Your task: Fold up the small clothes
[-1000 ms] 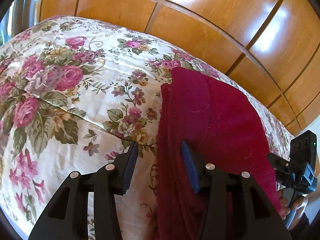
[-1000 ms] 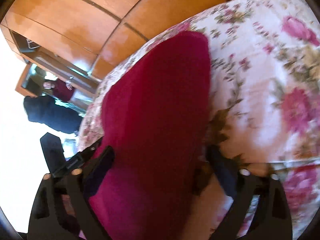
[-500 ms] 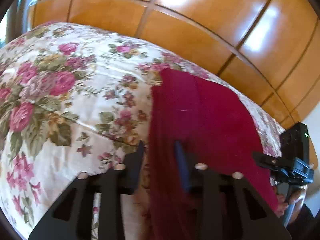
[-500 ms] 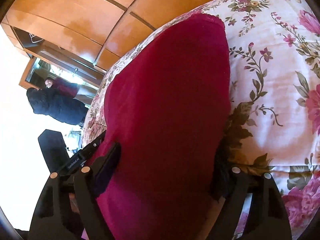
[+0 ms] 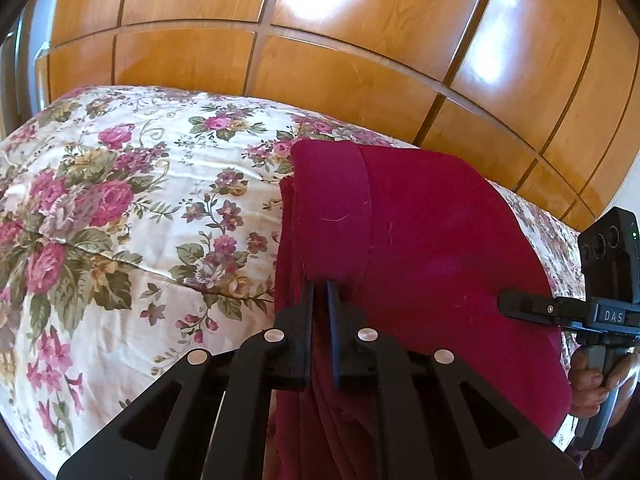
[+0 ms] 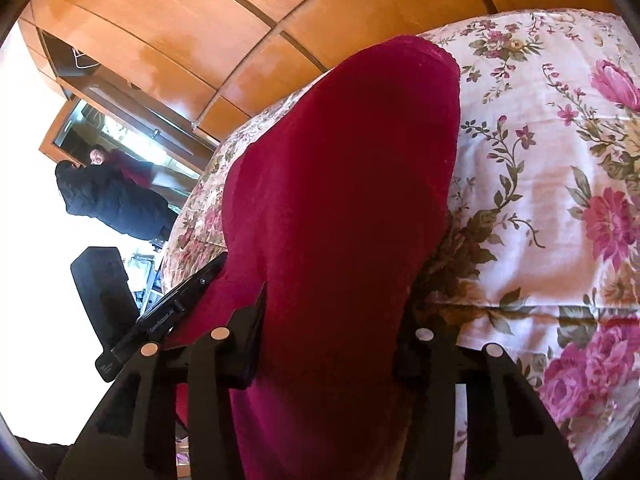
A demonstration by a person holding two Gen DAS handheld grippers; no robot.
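Observation:
A dark red garment (image 5: 420,240) lies on a floral bedspread (image 5: 132,216), with its near end hanging over the bed's front edge. My left gripper (image 5: 320,292) is shut on the garment's left near edge. In the right wrist view the same garment (image 6: 340,184) fills the middle. My right gripper (image 6: 332,320) is open, its fingers standing wide on either side of a thick fold of the cloth. The right gripper's body and the hand that holds it show at the right of the left wrist view (image 5: 600,312).
A wooden panelled wardrobe (image 5: 360,40) stands behind the bed. In the right wrist view a mirror (image 6: 120,152) at the left reflects a person. The bedspread (image 6: 560,200) spreads to the right of the garment.
My left gripper has shut on the garment's edge; it was open a second ago. My right gripper has narrowed a little around the cloth. Both views have tilted upward.

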